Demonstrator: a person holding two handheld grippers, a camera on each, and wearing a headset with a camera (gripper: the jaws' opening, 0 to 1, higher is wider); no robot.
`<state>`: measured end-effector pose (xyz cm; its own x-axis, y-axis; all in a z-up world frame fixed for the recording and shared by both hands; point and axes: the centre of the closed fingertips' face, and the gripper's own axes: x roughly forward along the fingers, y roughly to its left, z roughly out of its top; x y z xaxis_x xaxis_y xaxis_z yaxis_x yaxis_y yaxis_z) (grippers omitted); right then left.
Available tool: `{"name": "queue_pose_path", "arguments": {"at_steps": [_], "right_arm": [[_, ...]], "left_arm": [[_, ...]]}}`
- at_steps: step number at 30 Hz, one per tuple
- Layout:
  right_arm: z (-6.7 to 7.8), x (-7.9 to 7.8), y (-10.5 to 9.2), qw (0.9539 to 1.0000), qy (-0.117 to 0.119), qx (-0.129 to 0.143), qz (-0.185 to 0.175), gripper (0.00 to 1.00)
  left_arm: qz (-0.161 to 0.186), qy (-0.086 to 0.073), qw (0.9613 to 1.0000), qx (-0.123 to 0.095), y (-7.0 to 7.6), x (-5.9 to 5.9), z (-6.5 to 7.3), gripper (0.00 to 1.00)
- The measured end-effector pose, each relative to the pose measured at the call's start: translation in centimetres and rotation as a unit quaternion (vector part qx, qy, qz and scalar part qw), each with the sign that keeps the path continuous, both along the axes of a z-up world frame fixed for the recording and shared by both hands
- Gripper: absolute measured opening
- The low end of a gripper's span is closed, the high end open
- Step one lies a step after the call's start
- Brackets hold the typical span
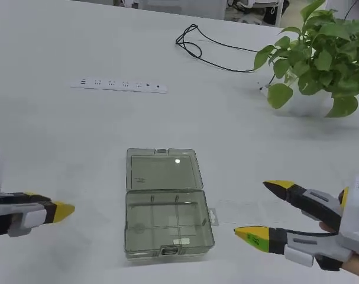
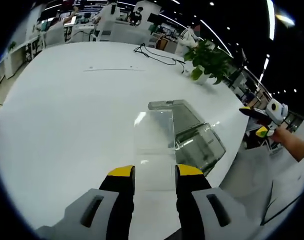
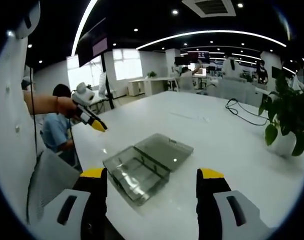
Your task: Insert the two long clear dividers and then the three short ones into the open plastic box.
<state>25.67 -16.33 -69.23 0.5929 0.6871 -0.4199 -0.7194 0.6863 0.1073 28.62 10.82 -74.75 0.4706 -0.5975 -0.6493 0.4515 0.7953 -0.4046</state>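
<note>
The open clear plastic box (image 1: 167, 228) lies at the table's middle with its lid (image 1: 162, 168) folded back; thin partition lines show inside it. My left gripper (image 2: 155, 172) is shut on a clear divider (image 2: 153, 145), which sticks forward between the jaws, held up short of the box (image 2: 199, 142). In the head view that gripper (image 1: 61, 211) is left of the box. My right gripper (image 1: 256, 208) hovers open to the right of the box with nothing in it. Its own view shows the wide-set jaws of the right gripper (image 3: 152, 175) before the box (image 3: 141, 167), and the left gripper (image 3: 94, 122) beyond.
A white power strip (image 1: 119, 85) lies behind the box. A black cable (image 1: 214, 50) loops at the back. A potted plant (image 1: 321, 53) stands at the back right. A faint clear piece (image 1: 213, 213) lies on the white table (image 1: 67, 142) beside the box's right wall.
</note>
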Motion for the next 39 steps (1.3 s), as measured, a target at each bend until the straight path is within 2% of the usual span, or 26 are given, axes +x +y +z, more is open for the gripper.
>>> {"name": "queue_pose_path", "arguments": {"at_steps": [3, 7, 14, 20, 28, 30, 32, 39], "right_arm": [[0.7, 0.2, 0.8, 1.0000, 0.001, 0.007, -0.001, 0.69], [2.1, 0.6, 1.8, 0.9995, -0.007, 0.030, -0.007, 0.66], [3.4, 0.5, 3.5, 0.9989, -0.002, 0.045, -0.006, 0.59], [4.4, 0.4, 4.9, 0.9982, -0.001, 0.059, -0.011, 0.55], [5.3, 0.9, 5.5, 0.9953, 0.013, 0.086, -0.042, 0.45], [5.8, 1.0, 5.9, 0.9934, 0.017, 0.103, -0.049, 0.43], [5.8, 1.0, 6.5, 0.9927, 0.024, 0.107, -0.049, 0.41], [4.4, 0.7, 8.2, 0.9906, 0.065, 0.107, -0.054, 0.30]], "left_arm": [[-0.003, -0.004, 0.9999, -0.014, -1.0, -0.1, 0.6, 0.30], [-0.015, -0.012, 0.9993, -0.033, -2.7, -0.4, 1.4, 0.30], [-0.040, -0.023, 0.9974, -0.056, -5.6, -1.0, 2.2, 0.30], [-0.052, -0.028, 0.9943, -0.089, -8.1, -1.5, 3.3, 0.30], [-0.063, -0.035, 0.9903, -0.119, -10.8, -1.7, 4.4, 0.30], [-0.067, -0.037, 0.9896, -0.122, -11.4, -1.7, 4.5, 0.30], [-0.072, -0.038, 0.9888, -0.125, -12.0, -1.8, 4.7, 0.30], [-0.087, -0.044, 0.9859, -0.135, -13.8, -2.1, 5.4, 0.30]]}}
